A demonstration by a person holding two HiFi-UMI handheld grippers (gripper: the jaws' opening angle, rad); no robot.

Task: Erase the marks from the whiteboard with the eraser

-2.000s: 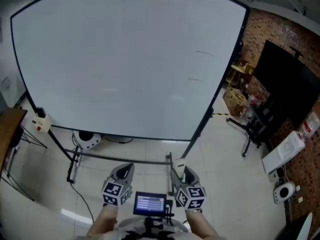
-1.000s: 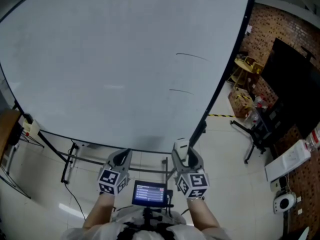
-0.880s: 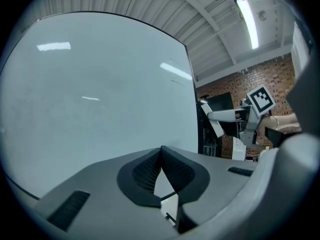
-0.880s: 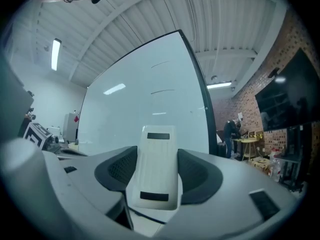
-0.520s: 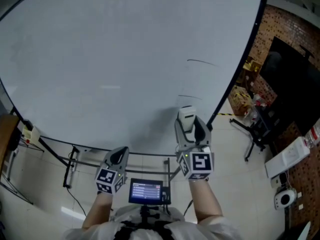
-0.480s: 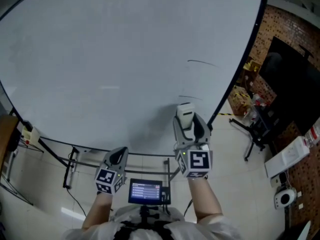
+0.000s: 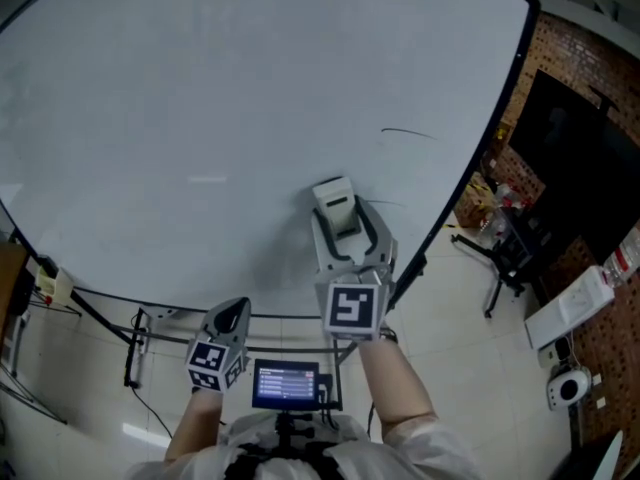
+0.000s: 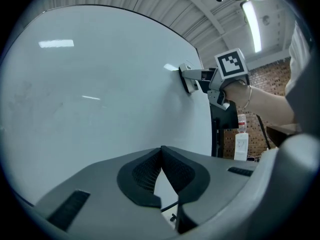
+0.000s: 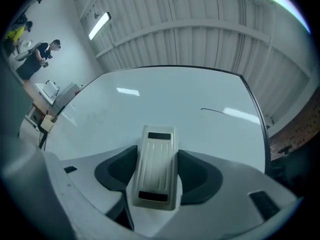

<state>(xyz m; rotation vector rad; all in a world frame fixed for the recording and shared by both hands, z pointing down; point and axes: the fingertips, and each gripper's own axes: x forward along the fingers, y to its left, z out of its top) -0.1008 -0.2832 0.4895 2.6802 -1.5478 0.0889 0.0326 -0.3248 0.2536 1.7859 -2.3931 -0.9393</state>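
Eraser (image 7: 337,211): held lengthwise at the whiteboard (image 7: 200,118), clamped in the fingers of your right gripper (image 7: 350,233). The marks (image 7: 408,132) lie just right of and above the eraser. Your left gripper (image 7: 232,320) is below the eraser, its fingers together and empty.

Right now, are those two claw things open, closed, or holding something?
Left gripper: closed, with nothing between its jaws.
Right gripper: closed on the eraser.
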